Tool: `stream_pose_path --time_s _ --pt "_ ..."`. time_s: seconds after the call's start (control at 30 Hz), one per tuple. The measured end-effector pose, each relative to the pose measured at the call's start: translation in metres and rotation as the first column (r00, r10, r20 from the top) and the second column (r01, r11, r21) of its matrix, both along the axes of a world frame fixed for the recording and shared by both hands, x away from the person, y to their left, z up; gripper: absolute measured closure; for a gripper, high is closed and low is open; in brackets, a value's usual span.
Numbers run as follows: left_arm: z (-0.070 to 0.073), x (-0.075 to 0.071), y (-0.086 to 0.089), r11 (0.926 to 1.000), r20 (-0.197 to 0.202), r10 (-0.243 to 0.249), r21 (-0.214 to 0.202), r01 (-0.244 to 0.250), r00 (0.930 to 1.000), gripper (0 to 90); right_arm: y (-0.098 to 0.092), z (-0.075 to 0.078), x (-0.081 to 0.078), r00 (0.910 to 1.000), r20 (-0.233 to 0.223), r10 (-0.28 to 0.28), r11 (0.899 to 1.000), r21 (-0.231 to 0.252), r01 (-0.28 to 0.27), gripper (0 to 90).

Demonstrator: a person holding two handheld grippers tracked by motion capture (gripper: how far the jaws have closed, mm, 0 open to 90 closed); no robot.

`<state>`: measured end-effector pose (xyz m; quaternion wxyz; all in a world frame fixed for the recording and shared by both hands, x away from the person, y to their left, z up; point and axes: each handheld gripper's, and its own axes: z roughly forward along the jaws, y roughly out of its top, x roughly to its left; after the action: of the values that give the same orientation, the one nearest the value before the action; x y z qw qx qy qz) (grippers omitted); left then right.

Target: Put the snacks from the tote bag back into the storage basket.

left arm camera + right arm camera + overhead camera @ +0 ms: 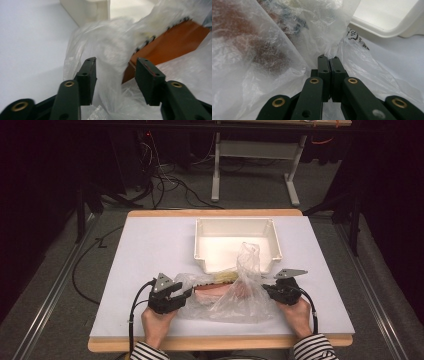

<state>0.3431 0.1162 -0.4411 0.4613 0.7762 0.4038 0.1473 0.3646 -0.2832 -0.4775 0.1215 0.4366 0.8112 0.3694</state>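
Fingers (88, 75) of the left gripper (172, 296) stand parted, with loose film of the clear plastic bag (235, 295) bunched in the gap between them; neither pad presses on it, so this side looks released. Fingers (329, 67) of the right gripper (272, 292) are clenched tight on a fold of the same bag, pinching its right edge and holding a peak of film up.

Between the two grippers, near the front edge of the white worktop (150, 250), the bag lies slumped. Inside it sits an orange-brown block (212, 291), which could be a sponge with a paler scouring face, though the film blurs it. Its long axis runs left to right across the worktop, from one gripper toward the other, and its near end points at the left gripper, lying just ahead of and to the right of those parted fingers. My reading is that the left hand is the nearer one to the block and would be the one to reach in or take a fresh hold of the bag mouth.

Farther back, just beyond the bag, stands an empty cream tray (200, 245), its front rim touching or nearly touching the raised film.
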Motion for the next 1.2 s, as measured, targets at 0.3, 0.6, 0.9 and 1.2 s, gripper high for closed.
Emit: stream_pose_path --time_s 0.3,0.6,0.9,1.2 --pt "0.021 0.016 -0.012 0.9999 0.029 0.004 0.015 -0.005 0.9996 44.2 -0.001 -0.003 -0.002 0.9997 0.023 0.0 1.0 0.007 0.0 89.7" --pt "-0.007 0.048 -0.021 1.0 -0.076 -0.006 0.007 0.006 0.9971 83.3 -0.001 -0.003 -0.002 0.9996 0.028 -0.001 1.0 0.016 0.0 89.7" --pt "-0.036 0.042 -0.026 0.9946 -0.076 0.056 0.091 -0.049 0.9956 87.6 0.0 -0.003 -0.003 0.9993 0.036 0.006 1.0 0.003 -0.006 88.6" --pt "-0.044 0.04 -0.023 0.9954 -0.067 0.079 0.06 -0.075 0.9946 60.5 -0.009 0.018 -0.006 0.996 0.064 -0.063 0.998 0.012 0.062 62.3"
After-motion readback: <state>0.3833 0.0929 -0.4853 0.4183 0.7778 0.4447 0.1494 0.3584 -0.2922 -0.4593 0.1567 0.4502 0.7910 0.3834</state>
